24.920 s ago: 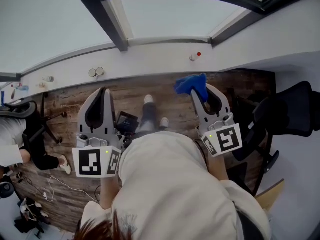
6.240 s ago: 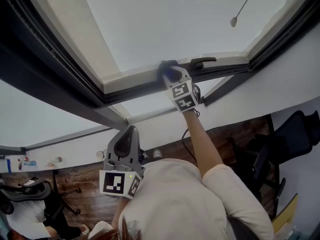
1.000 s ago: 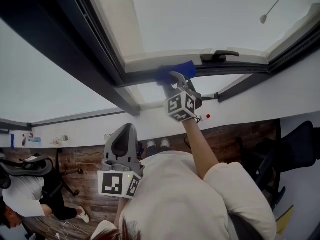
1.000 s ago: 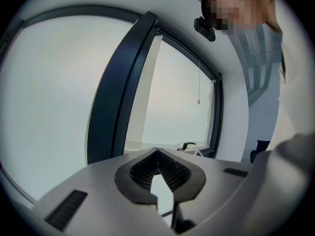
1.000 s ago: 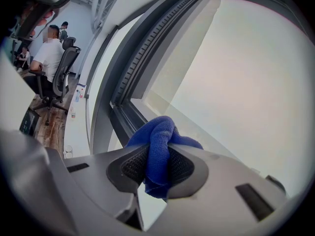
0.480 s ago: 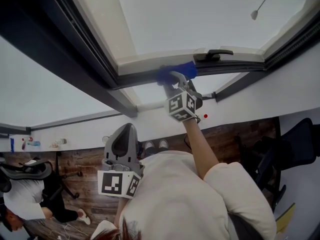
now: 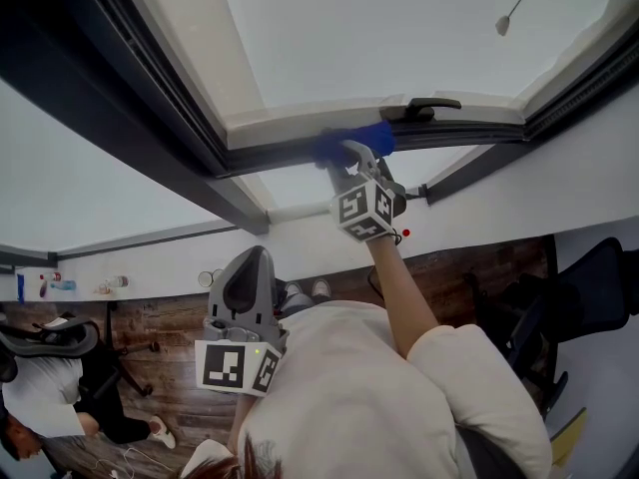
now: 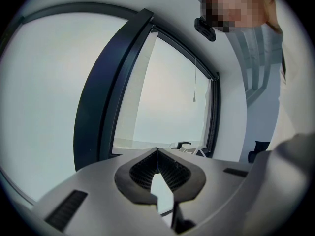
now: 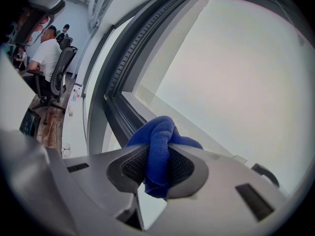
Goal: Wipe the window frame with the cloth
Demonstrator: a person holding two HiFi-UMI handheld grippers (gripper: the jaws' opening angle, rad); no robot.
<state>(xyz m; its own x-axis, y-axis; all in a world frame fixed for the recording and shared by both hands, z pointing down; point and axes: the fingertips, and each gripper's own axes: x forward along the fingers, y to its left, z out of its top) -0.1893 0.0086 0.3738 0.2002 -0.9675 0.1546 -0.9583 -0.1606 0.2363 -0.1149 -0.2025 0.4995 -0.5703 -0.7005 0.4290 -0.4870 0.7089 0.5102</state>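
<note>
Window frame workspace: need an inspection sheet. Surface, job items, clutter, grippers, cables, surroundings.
Surface: window frame, dark lower rail; any dirt is too small to tell.
Job's things: blue cloth against the rail, left of the window handle.
Clutter: small items on the white ledge below.
Grippers: right gripper shut on the blue cloth; left gripper shut, empty, held low.
Cables: pull cord hangs before the glass.
Surroundings: wooden floor, office chair, seated person.
</note>
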